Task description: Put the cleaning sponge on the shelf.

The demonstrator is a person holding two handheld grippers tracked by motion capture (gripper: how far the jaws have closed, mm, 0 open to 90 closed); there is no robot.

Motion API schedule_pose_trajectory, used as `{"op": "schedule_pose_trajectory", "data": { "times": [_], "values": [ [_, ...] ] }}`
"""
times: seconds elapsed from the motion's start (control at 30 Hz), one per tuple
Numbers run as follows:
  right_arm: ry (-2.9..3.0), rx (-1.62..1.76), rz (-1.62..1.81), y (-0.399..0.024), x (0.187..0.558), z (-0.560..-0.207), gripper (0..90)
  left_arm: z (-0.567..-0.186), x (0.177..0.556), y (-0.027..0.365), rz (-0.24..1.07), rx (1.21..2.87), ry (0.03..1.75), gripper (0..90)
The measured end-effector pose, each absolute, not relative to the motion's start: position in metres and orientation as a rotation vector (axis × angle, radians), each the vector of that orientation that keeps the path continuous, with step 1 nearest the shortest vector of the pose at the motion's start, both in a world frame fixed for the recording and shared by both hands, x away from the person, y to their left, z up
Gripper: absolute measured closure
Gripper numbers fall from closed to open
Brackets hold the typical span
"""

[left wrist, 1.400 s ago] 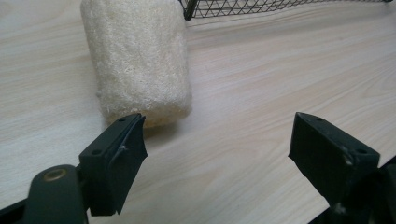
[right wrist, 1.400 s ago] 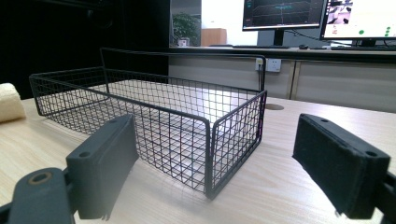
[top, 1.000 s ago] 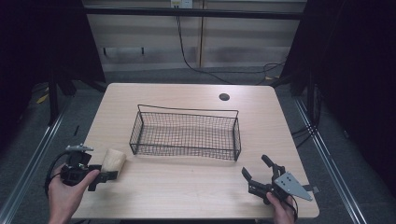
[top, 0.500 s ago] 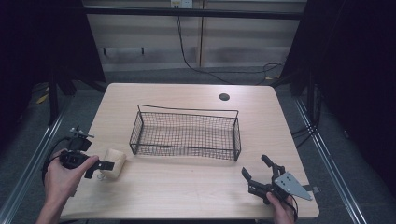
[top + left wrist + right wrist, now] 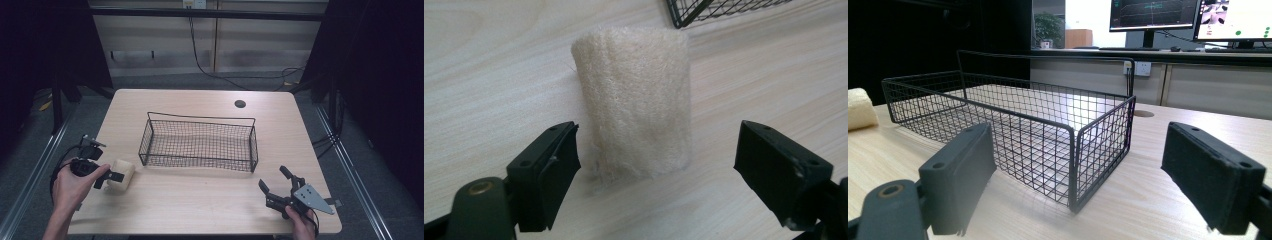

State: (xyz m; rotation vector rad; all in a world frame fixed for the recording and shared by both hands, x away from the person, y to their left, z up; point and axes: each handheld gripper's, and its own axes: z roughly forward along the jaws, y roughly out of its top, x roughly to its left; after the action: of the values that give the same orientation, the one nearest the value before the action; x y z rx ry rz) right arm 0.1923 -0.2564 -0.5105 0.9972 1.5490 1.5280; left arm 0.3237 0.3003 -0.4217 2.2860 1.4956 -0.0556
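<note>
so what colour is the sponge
Cream, off-white sponge; it shows best in the left gripper view.

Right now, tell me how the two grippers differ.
The left gripper has its open jaws on either side of the cream sponge, while the right gripper has nothing between its jaws. The left sits near the wire basket's left end, the right near the table's front right corner. Both are open and hand-held.

Monitors [image 5: 1193,17] and wire basket [image 5: 724,7] cut off by frame edges
</note>
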Motion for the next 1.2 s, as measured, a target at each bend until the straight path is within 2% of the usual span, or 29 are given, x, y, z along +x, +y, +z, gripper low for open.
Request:
{"op": "schedule_pose_trajectory", "data": {
  "times": [0.27,0.37,0.47,0.57,0.67,1.07,1.2],
  "values": [
    [1.553,0.995,1.526,-0.256,0.192,-0.510,13.0,-0.431,0.333,0.294,-0.040,2.331,1.541,17.9],
    [1.553,0.996,1.526,-0.256,0.192,-0.510,13.0,-0.434,0.334,0.287,0.006,2.361,1.586,17.9],
    [1.553,0.997,1.526,-0.256,0.192,-0.510,13.1,-0.437,0.335,0.283,-0.011,2.396,1.562,17.9],
    [1.552,0.992,1.529,-0.256,0.192,-0.510,13.1,-0.440,0.336,0.281,0.044,2.408,1.589,17.5],
    [1.554,0.993,1.531,-0.256,0.192,-0.510,13.0,-0.445,0.338,0.283,-0.012,2.393,1.591,17.5],
    [1.555,0.995,1.532,-0.256,0.192,-0.510,13.0,-0.456,0.340,0.281,-0.044,2.402,1.599,17.7],
    [1.558,0.996,1.530,-0.256,0.192,-0.510,13.0,-0.456,0.340,0.282,-0.054,2.400,1.593,21.2]
  ]
}}
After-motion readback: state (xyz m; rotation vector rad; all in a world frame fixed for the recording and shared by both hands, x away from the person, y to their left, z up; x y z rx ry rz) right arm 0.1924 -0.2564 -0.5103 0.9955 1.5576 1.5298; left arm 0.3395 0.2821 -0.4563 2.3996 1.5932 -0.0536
